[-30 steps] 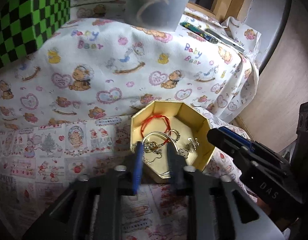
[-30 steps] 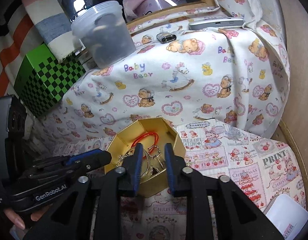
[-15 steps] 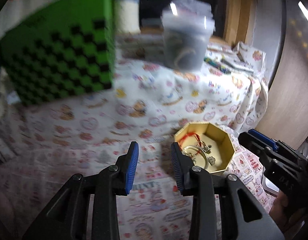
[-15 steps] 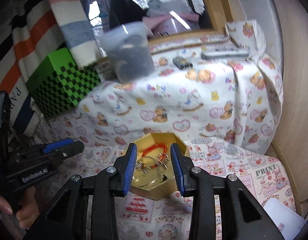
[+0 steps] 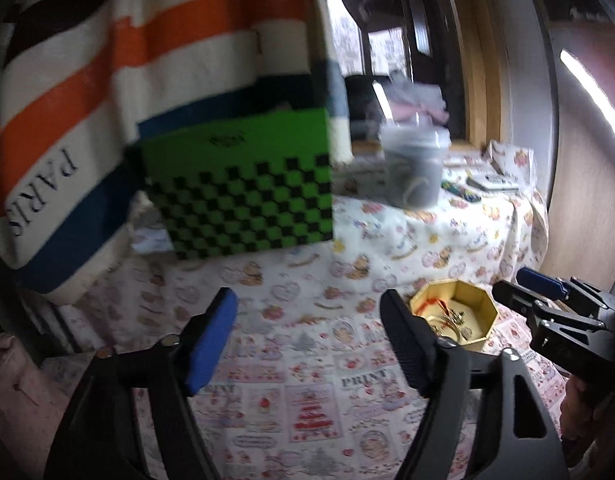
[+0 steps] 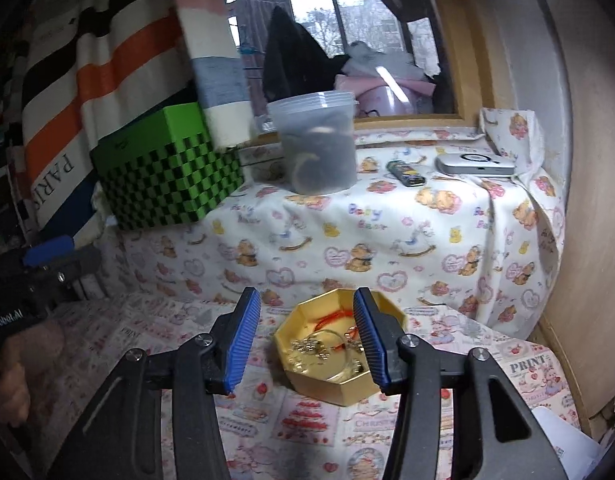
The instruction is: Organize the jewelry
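A gold octagonal box (image 6: 339, 390) sits on the printed cloth, holding a red cord bracelet (image 6: 333, 317) and several silver and gold jewelry pieces (image 6: 319, 350). My right gripper (image 6: 305, 334) hovers above and short of the box, jaws opening, nothing between them. In the left wrist view the same box (image 5: 477, 340) lies right of my left gripper (image 5: 307, 316), which is raised over bare cloth, jaws opening wide and empty. The right gripper (image 5: 535, 292) shows at that view's right edge; the left gripper (image 6: 55, 256) at the right wrist view's left edge, held by a hand (image 6: 23, 356).
A green checkered box (image 6: 167, 172) and a lidded translucent tub (image 6: 317, 144) stand on the raised cloth-covered ledge. A lighter (image 6: 405, 170) and a silver flat device (image 6: 475, 164) lie there too. A striped towel (image 5: 107, 92) hangs at left; a wooden wall (image 6: 587, 200) bounds the right.
Both grippers have pulled back and up from the gold box and spread their jaws. The left one swung leftward, so the box moved to its right side.
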Demonstrator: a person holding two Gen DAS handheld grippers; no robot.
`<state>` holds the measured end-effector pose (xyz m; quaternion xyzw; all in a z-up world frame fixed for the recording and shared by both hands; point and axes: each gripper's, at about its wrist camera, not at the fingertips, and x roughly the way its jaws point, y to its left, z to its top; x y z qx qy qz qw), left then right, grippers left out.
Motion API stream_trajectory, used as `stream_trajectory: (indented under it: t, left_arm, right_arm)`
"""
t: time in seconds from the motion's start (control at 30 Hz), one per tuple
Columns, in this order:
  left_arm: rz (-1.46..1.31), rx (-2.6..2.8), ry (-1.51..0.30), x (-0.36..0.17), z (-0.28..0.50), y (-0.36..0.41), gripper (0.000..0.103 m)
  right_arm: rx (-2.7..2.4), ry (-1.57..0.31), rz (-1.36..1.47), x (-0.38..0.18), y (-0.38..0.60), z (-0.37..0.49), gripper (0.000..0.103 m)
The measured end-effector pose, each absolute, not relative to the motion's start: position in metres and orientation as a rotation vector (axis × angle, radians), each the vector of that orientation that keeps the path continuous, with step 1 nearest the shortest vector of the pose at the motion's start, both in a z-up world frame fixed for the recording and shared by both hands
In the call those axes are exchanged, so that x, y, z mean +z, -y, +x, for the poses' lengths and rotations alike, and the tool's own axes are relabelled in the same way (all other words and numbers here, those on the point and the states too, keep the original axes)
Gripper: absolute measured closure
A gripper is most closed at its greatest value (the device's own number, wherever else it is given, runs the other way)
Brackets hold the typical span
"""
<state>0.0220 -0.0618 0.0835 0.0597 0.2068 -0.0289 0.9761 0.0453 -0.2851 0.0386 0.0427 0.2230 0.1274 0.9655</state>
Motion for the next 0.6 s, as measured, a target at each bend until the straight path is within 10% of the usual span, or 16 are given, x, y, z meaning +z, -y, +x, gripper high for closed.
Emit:
stream_trajectory:
  t: [0.27,0.6]
  left_arm:
    - [0.137,-0.015,-0.277,0.079,0.0,0.048,0.002]
    - [0.041,-0.004,-0.138,0.063,-0.012,0.032,0.0]
  right_arm:
    - [0.226,-0.376,0.099,0.043,0.286,0.035,0.019]
    - [0.189,-0.344,0.096,0.034,0.281,0.036,0.011]
